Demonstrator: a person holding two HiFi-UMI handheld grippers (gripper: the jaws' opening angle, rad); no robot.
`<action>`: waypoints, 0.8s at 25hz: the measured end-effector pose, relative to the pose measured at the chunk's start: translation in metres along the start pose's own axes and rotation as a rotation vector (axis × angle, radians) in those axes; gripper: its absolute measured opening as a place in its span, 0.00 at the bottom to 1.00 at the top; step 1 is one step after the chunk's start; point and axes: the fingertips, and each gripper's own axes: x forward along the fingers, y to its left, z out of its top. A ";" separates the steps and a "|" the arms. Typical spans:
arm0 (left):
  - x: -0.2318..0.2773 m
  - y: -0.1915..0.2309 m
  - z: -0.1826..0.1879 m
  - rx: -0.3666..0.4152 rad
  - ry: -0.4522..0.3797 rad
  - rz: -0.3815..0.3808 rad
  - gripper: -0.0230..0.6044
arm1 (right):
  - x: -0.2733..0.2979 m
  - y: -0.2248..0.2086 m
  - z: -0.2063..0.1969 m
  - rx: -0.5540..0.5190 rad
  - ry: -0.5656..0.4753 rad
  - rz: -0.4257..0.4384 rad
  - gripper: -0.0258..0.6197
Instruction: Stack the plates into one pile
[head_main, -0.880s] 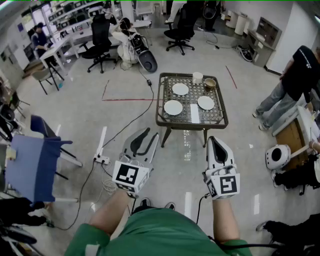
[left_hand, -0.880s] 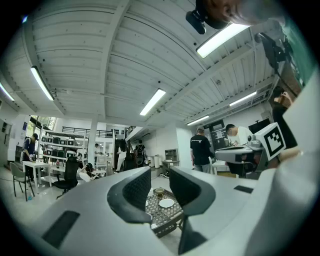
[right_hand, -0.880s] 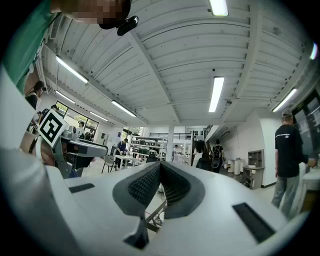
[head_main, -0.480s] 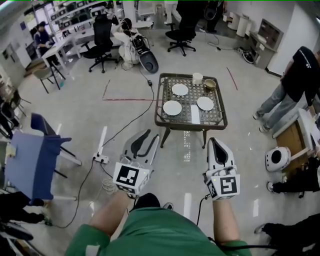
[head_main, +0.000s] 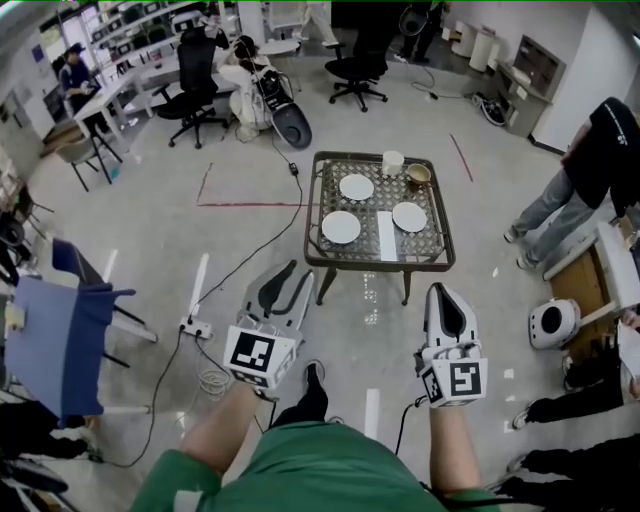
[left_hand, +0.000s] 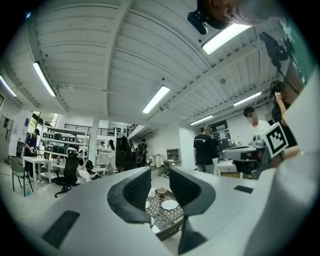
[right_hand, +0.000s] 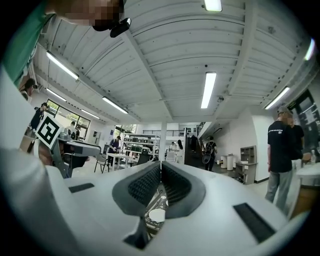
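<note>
Three white plates lie apart on a small wicker-topped table (head_main: 322, 248) ahead of me: a far plate (head_main: 356, 187), a near-left plate (head_main: 341, 227) and a right plate (head_main: 409, 217). My left gripper (head_main: 302, 268) is held level above the floor, well short of the table, open with nothing between its jaws. The left gripper view looks through the gap of the left gripper (left_hand: 160, 185) at one plate (left_hand: 169, 204). My right gripper (head_main: 440, 289) is also short of the table, shut and empty. In the right gripper view, a plate (right_hand: 156, 215) shows below the right gripper (right_hand: 161, 177).
The table also holds a white cup (head_main: 393, 162), a brown bowl (head_main: 419, 175) and a white strip (head_main: 386, 235). A cable and power strip (head_main: 194, 327) lie on the floor at left, by a blue chair (head_main: 62, 325). A person (head_main: 585, 165) and a white round device (head_main: 553, 321) are at right.
The table has come slightly nearer and lower in the head view. My right gripper sits a little lower in the picture, and a shoe now shows on the floor between the grippers.
</note>
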 end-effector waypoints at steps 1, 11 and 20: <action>0.009 0.009 -0.002 -0.004 -0.004 0.001 0.23 | 0.009 -0.003 -0.002 -0.006 0.005 -0.005 0.08; 0.100 0.118 -0.016 -0.064 -0.058 0.016 0.23 | 0.140 -0.020 -0.008 -0.060 0.033 -0.018 0.08; 0.131 0.185 -0.033 -0.073 -0.030 0.066 0.23 | 0.217 -0.029 -0.028 0.012 0.048 -0.010 0.08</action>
